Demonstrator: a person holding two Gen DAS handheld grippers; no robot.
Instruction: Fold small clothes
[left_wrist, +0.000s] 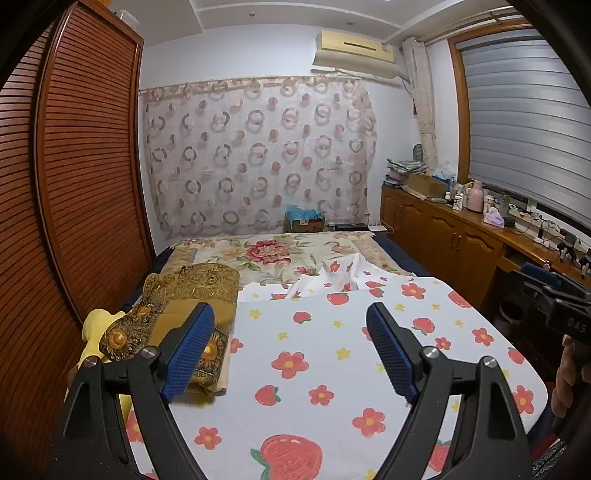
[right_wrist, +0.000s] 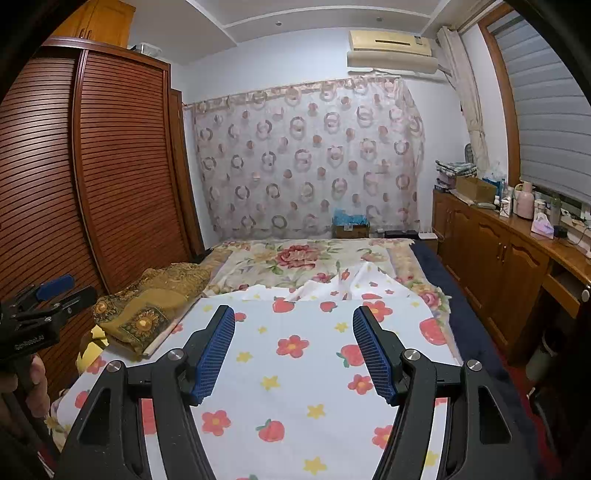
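Note:
A white cloth with red strawberries and flowers (left_wrist: 332, 350) lies flat over the near half of the bed; its far edge is rumpled into folds (left_wrist: 340, 271). The same cloth (right_wrist: 295, 369) and its rumpled edge (right_wrist: 354, 282) show in the right wrist view. My left gripper (left_wrist: 290, 310) hovers above the cloth, open, with nothing between its blue pads. My right gripper (right_wrist: 292, 313) hangs over the cloth too, open and empty. Neither touches the fabric.
A folded gold-brown patterned cloth (left_wrist: 184, 306) and a yellow item (left_wrist: 98, 328) lie at the bed's left edge beside the slatted wardrobe (left_wrist: 85, 166). A floral bedspread (left_wrist: 266, 254) covers the far half. A wooden cabinet (right_wrist: 509, 258) with clutter runs along the right.

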